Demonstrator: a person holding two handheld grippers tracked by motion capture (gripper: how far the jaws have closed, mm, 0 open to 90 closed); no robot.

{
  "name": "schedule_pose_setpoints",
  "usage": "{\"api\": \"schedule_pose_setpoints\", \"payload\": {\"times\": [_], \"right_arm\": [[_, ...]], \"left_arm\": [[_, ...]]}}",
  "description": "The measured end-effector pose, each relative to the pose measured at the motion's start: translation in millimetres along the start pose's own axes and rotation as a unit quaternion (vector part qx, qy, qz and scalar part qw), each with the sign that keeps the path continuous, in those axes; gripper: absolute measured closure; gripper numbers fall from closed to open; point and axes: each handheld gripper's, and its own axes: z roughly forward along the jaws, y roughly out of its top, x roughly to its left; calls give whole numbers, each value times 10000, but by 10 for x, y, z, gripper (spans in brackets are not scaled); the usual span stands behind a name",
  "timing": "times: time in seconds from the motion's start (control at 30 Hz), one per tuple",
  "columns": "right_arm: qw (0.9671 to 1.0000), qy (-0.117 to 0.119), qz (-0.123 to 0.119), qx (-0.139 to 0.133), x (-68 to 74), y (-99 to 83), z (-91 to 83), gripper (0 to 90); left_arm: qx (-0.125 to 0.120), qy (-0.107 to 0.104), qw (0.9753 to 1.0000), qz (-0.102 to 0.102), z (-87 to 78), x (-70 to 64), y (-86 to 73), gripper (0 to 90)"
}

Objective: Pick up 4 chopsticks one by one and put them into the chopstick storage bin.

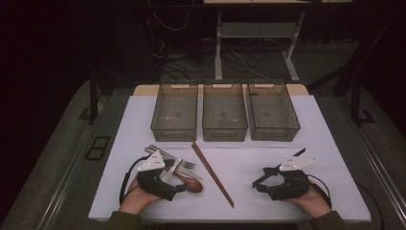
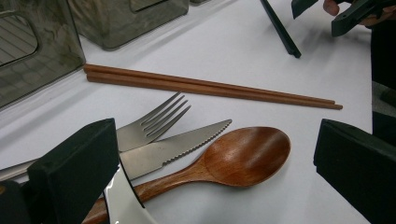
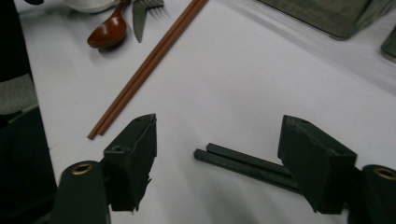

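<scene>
Hovering: left gripper (image 2: 215, 168) spread over wooden spoon (image 2: 233, 158) | right gripper (image 3: 219, 158) spread beside black chopsticks (image 3: 243, 163)

Three bins (image 1: 224, 119) behind, cutlery pile (image 1: 178, 168) front-left, chopsticks (image 1: 212, 173) just right of it

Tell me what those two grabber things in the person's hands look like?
Each is a chunky black tool. The left gripper and the right gripper both wear a pale grey three-cornered plate with tiny dots on top, and a black cable loops from each. Up close, the jaws are thick black blocks, with brass-coloured rings behind. The sleeves look olive green.
</scene>
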Motion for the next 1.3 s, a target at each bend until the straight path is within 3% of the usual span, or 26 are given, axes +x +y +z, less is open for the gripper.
{"api": "schedule_pose_setpoints", "payload": {"times": [0.73,1.0,1.3], "right_arm": [[9962,698,-491,185,384,132,304,492],[9937,851,-635,365,503,139,443,547],[9905,824,-904,623,643,127,611,601]], "left_arm": [[-47,-22,10000,-46,1,-7,6,0],[-40,-20,10000,-57,3,-5,6,0],[-54,-28,10000,-48,-5,-3,7,0]]}}
